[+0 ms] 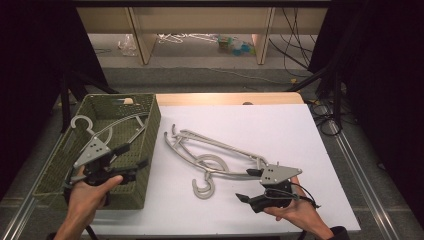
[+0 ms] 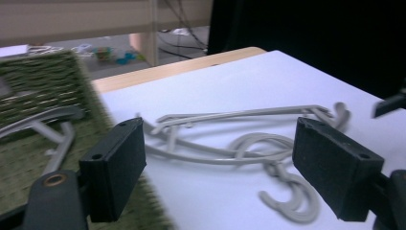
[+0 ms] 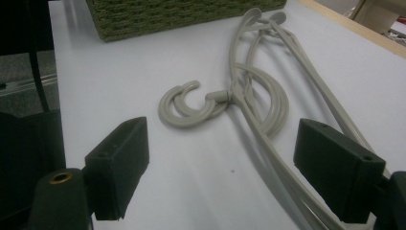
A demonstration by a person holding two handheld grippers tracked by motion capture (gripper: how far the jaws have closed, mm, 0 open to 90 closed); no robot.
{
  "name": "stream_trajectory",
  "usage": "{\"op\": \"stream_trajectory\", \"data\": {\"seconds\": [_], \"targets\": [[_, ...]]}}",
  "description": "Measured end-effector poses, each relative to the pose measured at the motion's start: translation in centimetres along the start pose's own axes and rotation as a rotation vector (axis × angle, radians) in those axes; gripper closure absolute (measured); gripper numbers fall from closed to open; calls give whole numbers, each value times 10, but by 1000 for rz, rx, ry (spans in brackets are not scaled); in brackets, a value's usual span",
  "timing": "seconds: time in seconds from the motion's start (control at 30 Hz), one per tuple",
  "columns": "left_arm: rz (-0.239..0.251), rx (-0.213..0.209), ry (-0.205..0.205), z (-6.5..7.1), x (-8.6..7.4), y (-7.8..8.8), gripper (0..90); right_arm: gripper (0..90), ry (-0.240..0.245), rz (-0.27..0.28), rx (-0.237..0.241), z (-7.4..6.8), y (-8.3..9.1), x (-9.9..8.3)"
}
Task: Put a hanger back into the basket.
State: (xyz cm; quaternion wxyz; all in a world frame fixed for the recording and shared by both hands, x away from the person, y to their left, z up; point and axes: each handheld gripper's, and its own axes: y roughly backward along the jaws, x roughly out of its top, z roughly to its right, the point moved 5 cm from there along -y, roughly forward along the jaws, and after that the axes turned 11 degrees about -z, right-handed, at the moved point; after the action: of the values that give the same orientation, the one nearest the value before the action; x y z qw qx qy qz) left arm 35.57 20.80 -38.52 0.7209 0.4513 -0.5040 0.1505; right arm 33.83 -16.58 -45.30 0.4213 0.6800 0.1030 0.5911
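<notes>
High view first: green woven basket at the table's left, one grey plastic hanger already lying inside, hook poking up over the near-left rim. Looks like a sorting job, hangers going off the table into the basket, and judged about a third done.

Left gripper poised over the basket's near right corner, jaws wide apart, nothing between the pads. Makes sense as the hand that loads the basket.

Right gripper resting low on the white tabletop, jaws spread wide too, empty, sitting just beside the near end of the remaining hangers. Probably lined up for the next pick.

Left gripper view: tangled hangers lying flat on the white surface, well apart from the pads, basket weave blurred at left.

Right gripper view: thin rounded arms of the hangers running up between the open jaws, curled C-shaped hook lying flat to the left of them.

Materials: smooth, matte, pale grey plastic, slim rods with looping hooks, at least two pieces overlapping and maybe interlocked. Basket stiff, coarse, olive weave with a cut-out handle. Gripper pads black, blocky, flat-faced. Snagging hooks the likely nuisance on the next lift.
</notes>
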Motion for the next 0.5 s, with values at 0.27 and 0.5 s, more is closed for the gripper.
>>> {"op": "stream_trajectory", "data": {"seconds": [0.27, 0.5], "targets": [[-6, -80, -81, 54, -12, -16, 185, 203, -3, -2, -13, 2, 0, 0], [-7, -122, -98, 80, -42, -35, 182, 203, 16, -15, -22, 7, -7, -1]]}}
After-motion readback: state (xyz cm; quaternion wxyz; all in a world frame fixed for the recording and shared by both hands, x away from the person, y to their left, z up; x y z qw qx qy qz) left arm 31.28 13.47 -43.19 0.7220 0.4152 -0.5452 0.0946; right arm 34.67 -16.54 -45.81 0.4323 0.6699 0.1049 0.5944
